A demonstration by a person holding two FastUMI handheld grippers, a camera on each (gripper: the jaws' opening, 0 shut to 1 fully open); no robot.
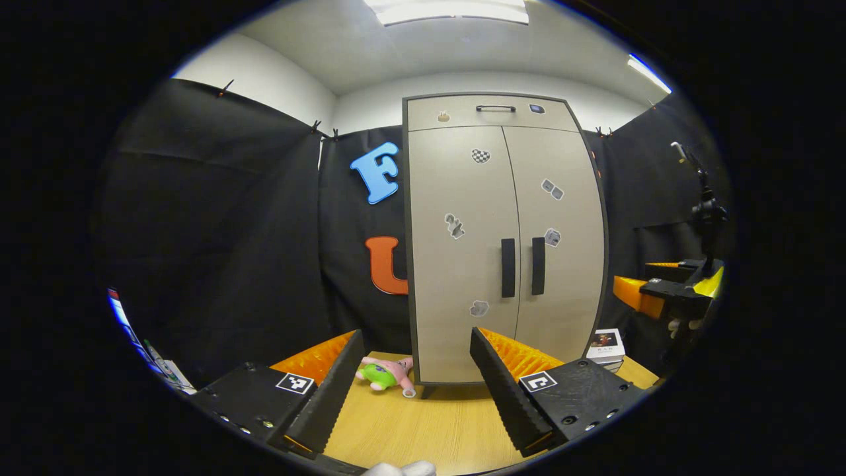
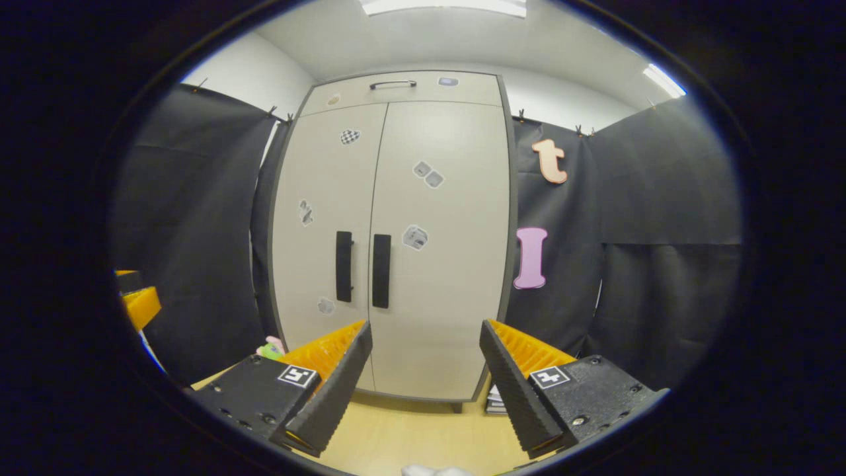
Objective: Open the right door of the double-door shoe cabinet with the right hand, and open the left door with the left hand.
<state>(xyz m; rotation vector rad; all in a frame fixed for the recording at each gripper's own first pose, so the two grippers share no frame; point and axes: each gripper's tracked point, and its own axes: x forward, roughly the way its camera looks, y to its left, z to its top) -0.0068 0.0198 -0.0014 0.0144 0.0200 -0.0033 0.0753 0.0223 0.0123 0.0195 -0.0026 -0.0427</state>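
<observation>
Left gripper view: we log the shoe cabinet (image 1: 502, 244) at the worktop's (image 1: 423, 430) far edge, doors closed; left gripper (image 1: 416, 390) released, empty.

Right gripper view: right gripper (image 2: 426, 390) released; right handle (image 2: 381, 271) sits just beside the left handle (image 2: 344, 266), so we risk snagging the wrong one.

Shoe cabinet (image 1: 502, 238) upright at tabletop (image 1: 423, 430) back edge, both doors shut. Plush toy (image 1: 386, 373) by cabinet's left foot. Left gripper (image 1: 416, 354) fingers apart, well short of cabinet.

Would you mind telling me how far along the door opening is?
Nothing is done yet: the right door and left door are both closed. The right gripper and left gripper are open, short of the handles. Both doors remain to open.
</observation>
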